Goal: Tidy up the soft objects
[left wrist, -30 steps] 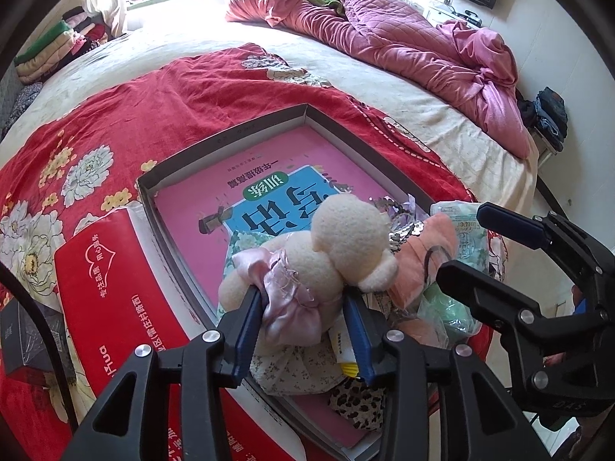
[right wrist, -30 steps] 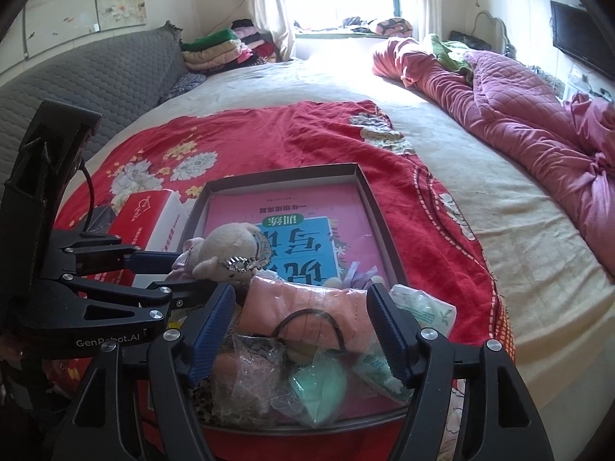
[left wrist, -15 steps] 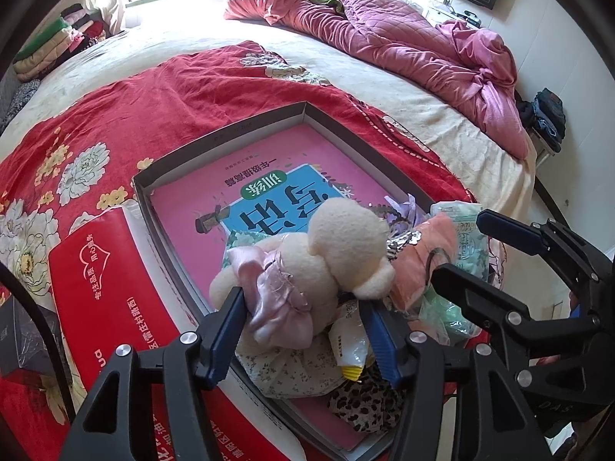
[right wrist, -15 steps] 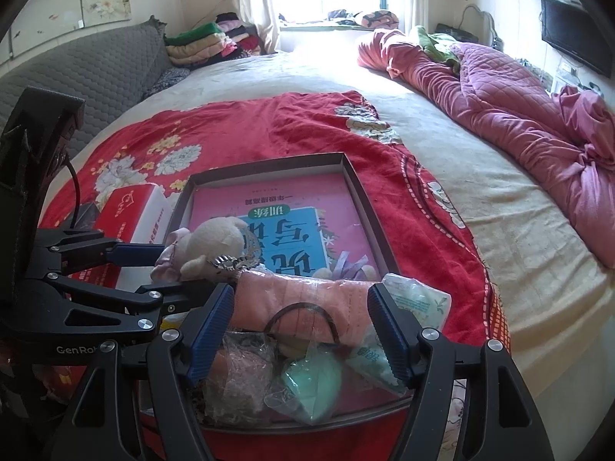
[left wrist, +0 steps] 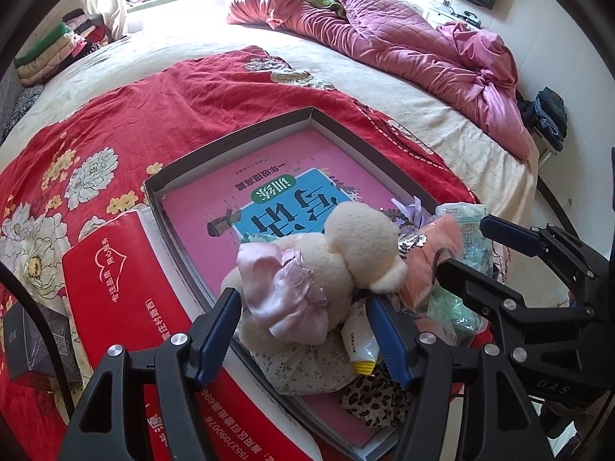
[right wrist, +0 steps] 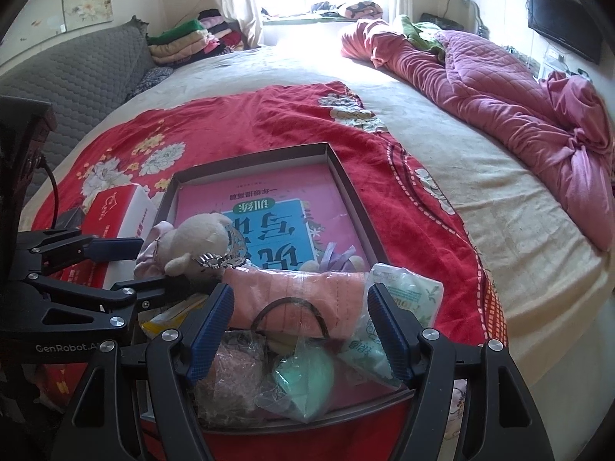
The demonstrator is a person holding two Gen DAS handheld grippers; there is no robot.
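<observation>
Shallow grey tray (left wrist: 265,125) lies on the red floral blanket (left wrist: 146,115) on the bed; pink book (left wrist: 238,207) covers its floor. Far half of the tray, ahead of both hand-held grippers, is bare book cover with open room; near half is crowded. Red carton (left wrist: 115,288) sits just left of the tray wall, close beside the left finger.

Left hand-held gripper (left wrist: 303,330): jaws have just been opening and now stand apart. Plush toy (left wrist: 319,265) in a pink dress lies between them on the pile; whether the left pad still grazes the dress cannot be told, the right pad stands clear.

Right hand-held gripper (right wrist: 301,324): jaws wide apart, pads clear of the folded peach cloth (right wrist: 296,292) and black loop between them. Green bagged item (right wrist: 307,380) sits below, wrapped pack (right wrist: 407,288) just right.

Items under the toy (floral cloth, leopard fabric, a tube) are partly hidden. Both grippers point steeply down, side by side, close together.
</observation>
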